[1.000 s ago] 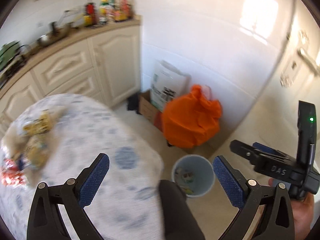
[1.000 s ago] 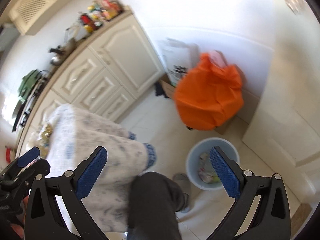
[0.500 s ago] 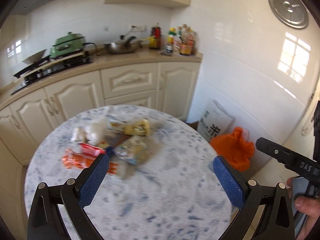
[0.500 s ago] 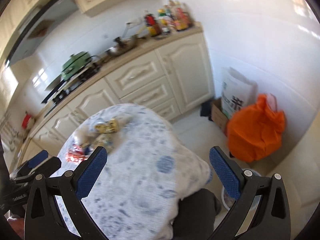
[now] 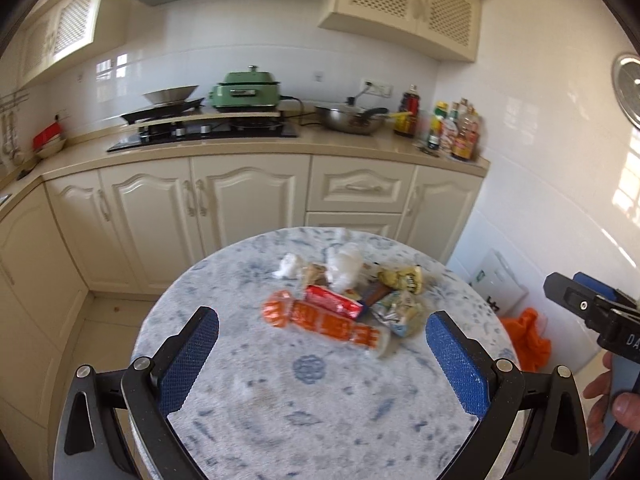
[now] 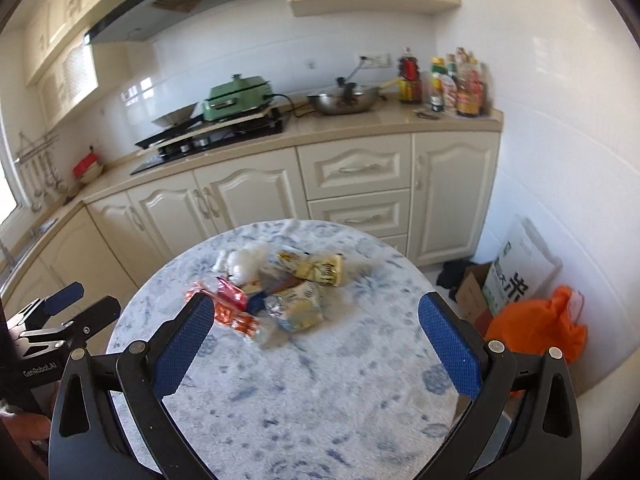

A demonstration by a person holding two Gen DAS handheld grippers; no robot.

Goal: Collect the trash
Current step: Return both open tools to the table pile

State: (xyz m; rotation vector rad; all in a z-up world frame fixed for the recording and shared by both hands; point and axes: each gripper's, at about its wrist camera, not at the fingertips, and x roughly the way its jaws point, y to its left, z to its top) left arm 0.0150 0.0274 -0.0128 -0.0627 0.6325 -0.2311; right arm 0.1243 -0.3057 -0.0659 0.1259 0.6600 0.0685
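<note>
Presently both the left gripper (image 5: 322, 354) and right gripper (image 6: 316, 342) stand wide and empty above the round table (image 5: 280, 420), with the trash pile (image 5: 344, 300) heaped beyond; advisable approach: descend on one wrapper, square across its narrow width.

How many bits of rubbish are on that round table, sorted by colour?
Orange or red wrappers: 2
Yellow or pale packets: 2
White crumpled pieces: 2
Total: about 6; the pile is blurred and overlapping.
</note>
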